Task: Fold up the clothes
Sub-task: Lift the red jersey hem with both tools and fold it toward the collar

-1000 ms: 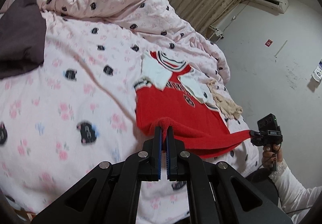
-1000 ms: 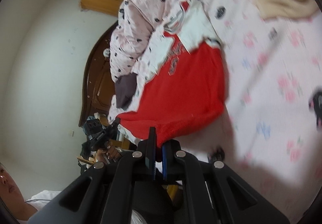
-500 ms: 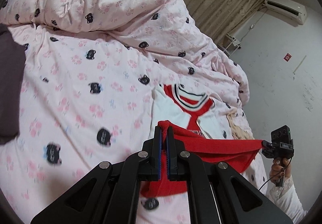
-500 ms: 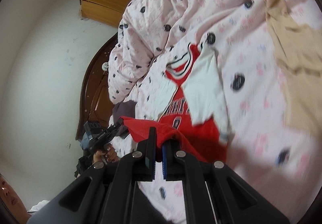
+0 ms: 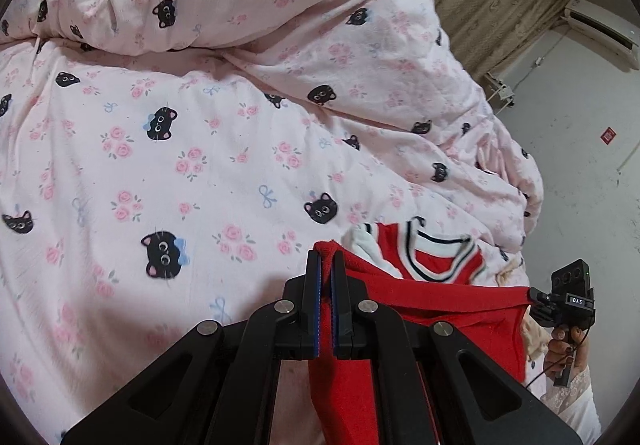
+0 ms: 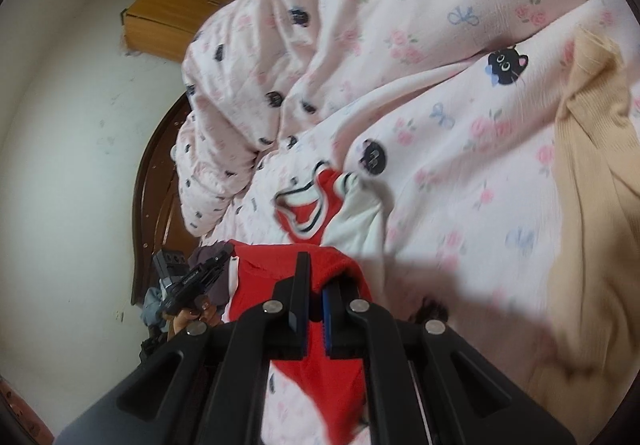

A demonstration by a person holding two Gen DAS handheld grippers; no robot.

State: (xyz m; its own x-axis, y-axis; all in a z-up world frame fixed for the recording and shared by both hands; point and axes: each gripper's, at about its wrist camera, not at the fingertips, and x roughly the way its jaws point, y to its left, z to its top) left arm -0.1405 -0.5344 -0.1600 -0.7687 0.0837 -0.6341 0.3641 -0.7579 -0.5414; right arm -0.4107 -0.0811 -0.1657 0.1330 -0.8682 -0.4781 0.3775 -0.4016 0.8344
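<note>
A red jersey (image 5: 448, 301) with white sleeves and a striped collar (image 5: 440, 249) lies on the pink cat-print bedding (image 5: 200, 149). My left gripper (image 5: 326, 265) is shut on one bottom corner of the jersey. My right gripper (image 6: 316, 277) is shut on the other bottom corner. The hem is stretched taut between them and held over the jersey's body, close to the collar (image 6: 300, 205). The right gripper shows at the right of the left wrist view (image 5: 568, 305). The left gripper shows at the left of the right wrist view (image 6: 192, 277).
A bunched pink duvet (image 5: 280, 5) rises at the far side of the bed. A beige knit garment (image 6: 592, 205) lies right of the jersey. A dark garment (image 6: 208, 273) lies near the dark wooden headboard (image 6: 152, 181). A white wall (image 5: 580, 149) stands beyond the bed.
Both grippers have carried the jersey's bottom hem forward over its body toward the collar. The lower half now covers the chest print. Both stay shut on the hem.
</note>
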